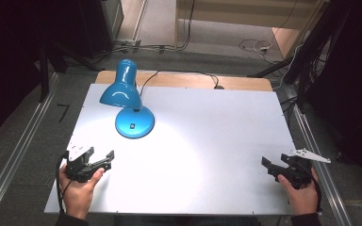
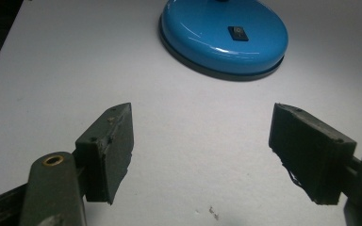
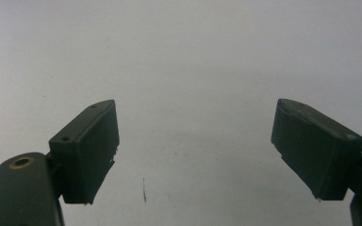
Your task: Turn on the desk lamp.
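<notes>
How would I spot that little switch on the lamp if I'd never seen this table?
Start at the white table and find the blue desk lamp near its far left. Follow it down to the round blue base. The switch is the small black rectangle on top, the only dark mark on that glossy dome.

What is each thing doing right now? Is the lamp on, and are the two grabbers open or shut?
Blue lamp: standing upright on its round base, shade tilted down; a bright patch lies on the table under it, so it looks switched on.
Lamp switch: on the base, position too small to tell.
Left gripper: open, nothing between the jaws, pointing toward the lamp base.
Right gripper: open, empty, over bare table.
</notes>
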A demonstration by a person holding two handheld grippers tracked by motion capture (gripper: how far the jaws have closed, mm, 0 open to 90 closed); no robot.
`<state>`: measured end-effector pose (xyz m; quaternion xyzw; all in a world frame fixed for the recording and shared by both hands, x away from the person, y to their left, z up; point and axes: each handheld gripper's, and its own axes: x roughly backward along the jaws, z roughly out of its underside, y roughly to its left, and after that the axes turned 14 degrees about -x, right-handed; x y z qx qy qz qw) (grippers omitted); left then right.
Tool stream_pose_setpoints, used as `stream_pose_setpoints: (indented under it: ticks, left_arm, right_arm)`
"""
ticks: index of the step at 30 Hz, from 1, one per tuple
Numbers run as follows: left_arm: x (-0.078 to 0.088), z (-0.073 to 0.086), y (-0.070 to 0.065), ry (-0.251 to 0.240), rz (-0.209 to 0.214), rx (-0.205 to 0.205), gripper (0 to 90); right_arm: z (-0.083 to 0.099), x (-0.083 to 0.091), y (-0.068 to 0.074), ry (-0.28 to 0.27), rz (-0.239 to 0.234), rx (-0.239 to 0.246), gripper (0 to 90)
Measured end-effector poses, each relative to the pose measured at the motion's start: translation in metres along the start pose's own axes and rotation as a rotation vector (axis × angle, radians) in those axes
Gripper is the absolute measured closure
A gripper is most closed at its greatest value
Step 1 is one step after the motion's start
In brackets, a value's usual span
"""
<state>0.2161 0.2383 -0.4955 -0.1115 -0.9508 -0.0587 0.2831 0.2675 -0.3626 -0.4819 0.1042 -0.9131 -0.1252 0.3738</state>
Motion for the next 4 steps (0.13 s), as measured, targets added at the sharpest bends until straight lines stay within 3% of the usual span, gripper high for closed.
stream_pose_setpoints:
  ticks: [4]
  left_arm:
    - [-0.0004, 0.0012, 0.0024, 0.003, -0.007, 0.007, 21.2]
  right_arm:
    - [0.0000, -0.0007, -0.0013, -0.001, 0.011, 0.005, 14.5]
